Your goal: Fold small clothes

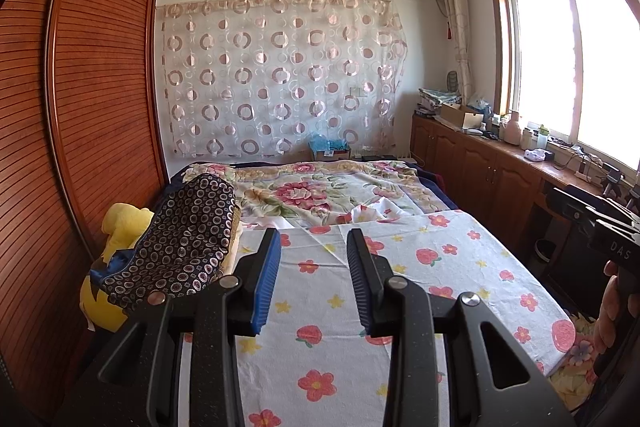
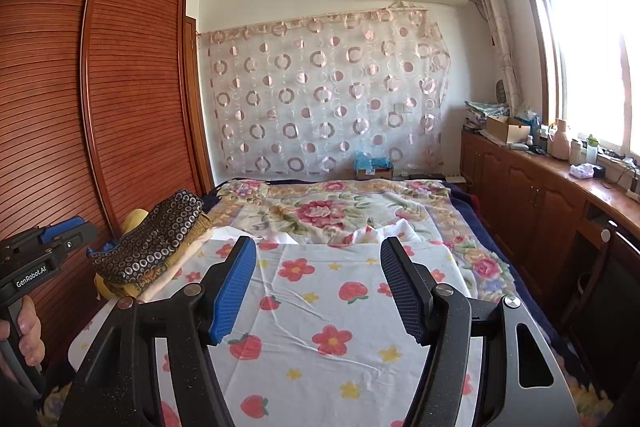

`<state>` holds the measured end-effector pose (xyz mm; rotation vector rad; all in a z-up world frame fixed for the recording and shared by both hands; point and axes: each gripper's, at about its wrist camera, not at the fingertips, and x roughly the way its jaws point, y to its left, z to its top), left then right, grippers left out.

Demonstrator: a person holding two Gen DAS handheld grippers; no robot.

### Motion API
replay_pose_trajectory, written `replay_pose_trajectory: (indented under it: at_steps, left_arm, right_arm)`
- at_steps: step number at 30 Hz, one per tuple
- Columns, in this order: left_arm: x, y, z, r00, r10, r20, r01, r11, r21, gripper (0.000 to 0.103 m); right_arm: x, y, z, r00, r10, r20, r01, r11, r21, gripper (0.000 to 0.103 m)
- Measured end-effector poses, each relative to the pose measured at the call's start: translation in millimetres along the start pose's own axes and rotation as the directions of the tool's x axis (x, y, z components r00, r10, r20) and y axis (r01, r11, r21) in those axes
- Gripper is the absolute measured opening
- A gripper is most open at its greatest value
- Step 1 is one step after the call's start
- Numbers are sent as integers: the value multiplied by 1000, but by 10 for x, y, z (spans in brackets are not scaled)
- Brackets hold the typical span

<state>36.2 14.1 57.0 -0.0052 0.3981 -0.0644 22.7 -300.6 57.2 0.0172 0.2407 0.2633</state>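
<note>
Both grippers hover empty above the bed; no folding of the near cloth shows yet.

The left gripper (image 1: 314, 239) and the right gripper (image 2: 318, 249) each stand with jaws apart and nothing between them, the right one wider. Under them the white cloth printed with red flowers and strawberries (image 1: 400, 275) lies spread flat on the near part of the floral-quilted bed (image 1: 312, 187), so by my judgement its folds are all left to do. At the left edge a dark ring-patterned garment (image 1: 188, 239) tops a small heap, perhaps already folded; I cannot tell. Only the left view shows the yellow plush toy (image 1: 120, 227) plainly; the right view shows cream cloth layers (image 2: 180, 267) under that heap.
</note>
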Motion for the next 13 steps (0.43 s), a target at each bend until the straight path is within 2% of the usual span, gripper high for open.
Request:
replay_pose_trajectory:
  at_steps: [13]
  left_arm:
    - [4,7,-13,1000,0,0,0,1000,0,35]
  right_arm:
    - [-6,-26,-5,1000,1,1,-1,1000,-4,67]
